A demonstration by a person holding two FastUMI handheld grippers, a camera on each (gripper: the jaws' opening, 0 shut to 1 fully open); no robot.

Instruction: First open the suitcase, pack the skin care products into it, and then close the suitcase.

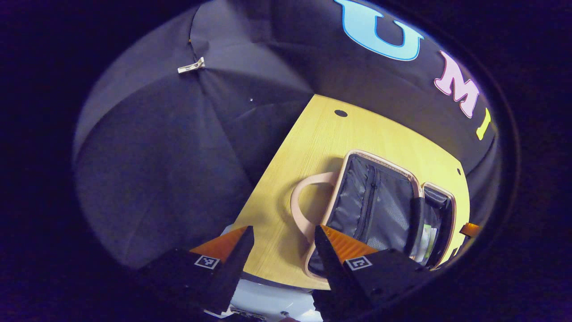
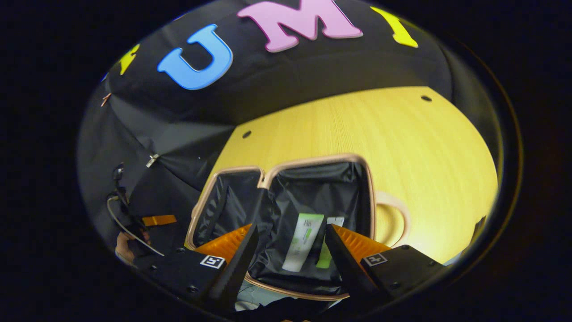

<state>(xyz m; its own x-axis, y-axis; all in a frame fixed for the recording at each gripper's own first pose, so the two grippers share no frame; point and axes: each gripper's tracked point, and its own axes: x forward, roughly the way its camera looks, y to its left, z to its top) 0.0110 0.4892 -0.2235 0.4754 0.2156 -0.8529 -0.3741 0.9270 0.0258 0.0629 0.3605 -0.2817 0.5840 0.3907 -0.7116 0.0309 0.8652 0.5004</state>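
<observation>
The suitcase (image 1: 353, 197) lies open on the yellow wooden table (image 1: 321, 134), with a pale pink rim, black lining and a zipped mesh pocket. Its loop handle (image 1: 297, 197) points toward my left gripper (image 1: 284, 229), which is open and empty above the table's near edge, just beside the case. In the right gripper view the suitcase (image 2: 313, 188) shows both halves. A white and green tube (image 2: 304, 241) lies in the near half beside a second small white and green product (image 2: 331, 222). My right gripper (image 2: 291, 227) hovers open over that half, holding nothing.
Black cloth walls close in the table (image 2: 357, 125) at the back and side. A hand (image 2: 127, 245) and a cable (image 2: 134, 235) show at the far left of the right gripper view. The handle (image 2: 404, 214) sticks out on the right side.
</observation>
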